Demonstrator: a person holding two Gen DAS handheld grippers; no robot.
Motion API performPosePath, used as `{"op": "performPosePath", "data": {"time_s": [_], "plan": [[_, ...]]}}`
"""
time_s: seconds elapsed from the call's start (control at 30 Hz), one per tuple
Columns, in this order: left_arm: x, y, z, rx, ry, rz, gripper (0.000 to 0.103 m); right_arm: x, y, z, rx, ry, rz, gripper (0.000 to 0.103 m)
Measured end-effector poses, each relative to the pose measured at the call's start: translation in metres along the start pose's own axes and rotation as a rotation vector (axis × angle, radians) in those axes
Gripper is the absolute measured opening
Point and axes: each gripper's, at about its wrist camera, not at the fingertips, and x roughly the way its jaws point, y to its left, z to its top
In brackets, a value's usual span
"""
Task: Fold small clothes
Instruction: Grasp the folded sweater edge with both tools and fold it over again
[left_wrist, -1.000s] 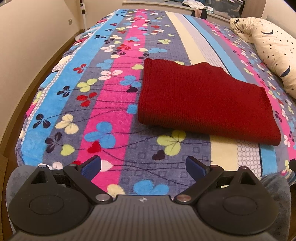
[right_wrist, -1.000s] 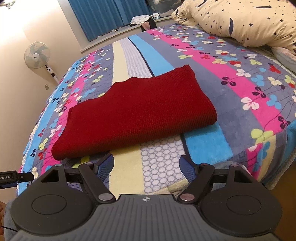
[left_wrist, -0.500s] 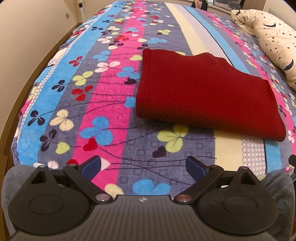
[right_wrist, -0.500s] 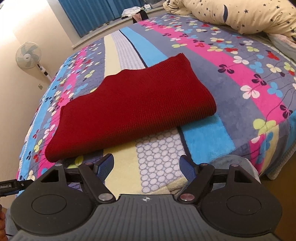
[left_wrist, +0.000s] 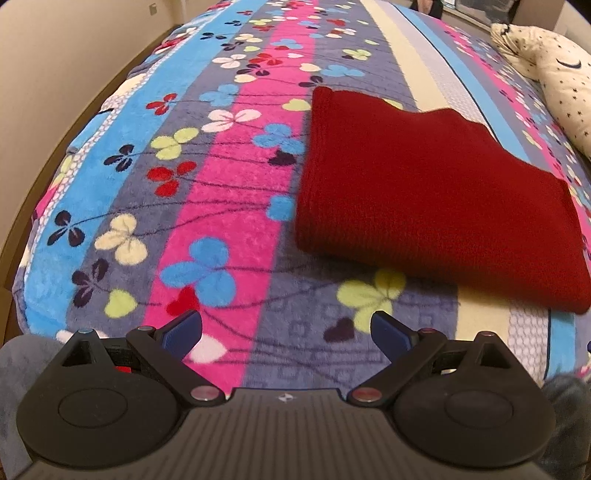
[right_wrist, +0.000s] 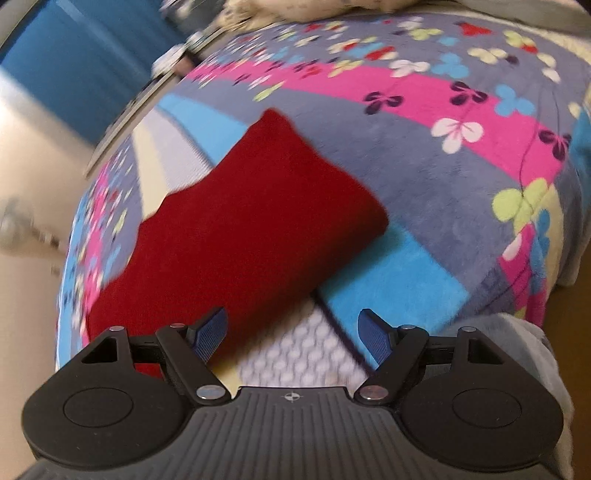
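Looks like mid-fold: red knit garment (left_wrist: 424, 184) already doubled over, lying flat near the foot edge of the bed (left_wrist: 229, 206). Next probably pinching its near edge for another fold. Left tongs (left_wrist: 286, 328) wide open, empty, short of it. Right tongs (right_wrist: 291, 332) open too, gripping nothing, left finger over the hem.

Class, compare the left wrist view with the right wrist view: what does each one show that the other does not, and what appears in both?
Only the left wrist view shows the left gripper, jaws open, and a star-print pillow. Only the right wrist view shows the right gripper, jaws open, a blue curtain and a blurred fan. Both show the folded red garment lying on the striped floral blanket, held by neither gripper.
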Motion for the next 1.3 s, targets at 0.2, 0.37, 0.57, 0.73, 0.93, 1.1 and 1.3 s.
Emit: {"op": "performPosePath", "data": {"time_s": [0.2,0.37,0.57,0.73,0.93,1.1,1.3], "plan": [[0.022,0.005,0.019,-0.053,0.034,0.0,0.099,0.051,-0.02,0.028,0.139,0.028,-0.004,0.079],[0.037,0.01,0.026,-0.066,0.047,0.027,0.099,0.075,-0.037,0.042,0.268,0.001,0.006,0.079],[0.059,0.021,0.041,-0.088,0.063,0.081,0.099,0.096,-0.05,0.045,0.318,-0.004,0.064,0.064],[0.07,0.038,0.054,-0.144,0.063,0.11,0.099,0.08,-0.034,0.051,0.25,-0.05,0.119,0.019],[0.084,0.059,0.059,-0.192,0.075,0.159,0.099,0.083,-0.024,0.055,0.204,-0.054,0.049,0.018],[0.101,0.067,0.057,-0.186,0.107,0.179,0.099,0.092,-0.014,0.05,0.17,-0.055,-0.072,0.018],[0.122,0.06,0.05,-0.139,0.143,0.138,0.099,0.062,0.084,0.039,-0.261,-0.226,-0.25,0.016]]}}
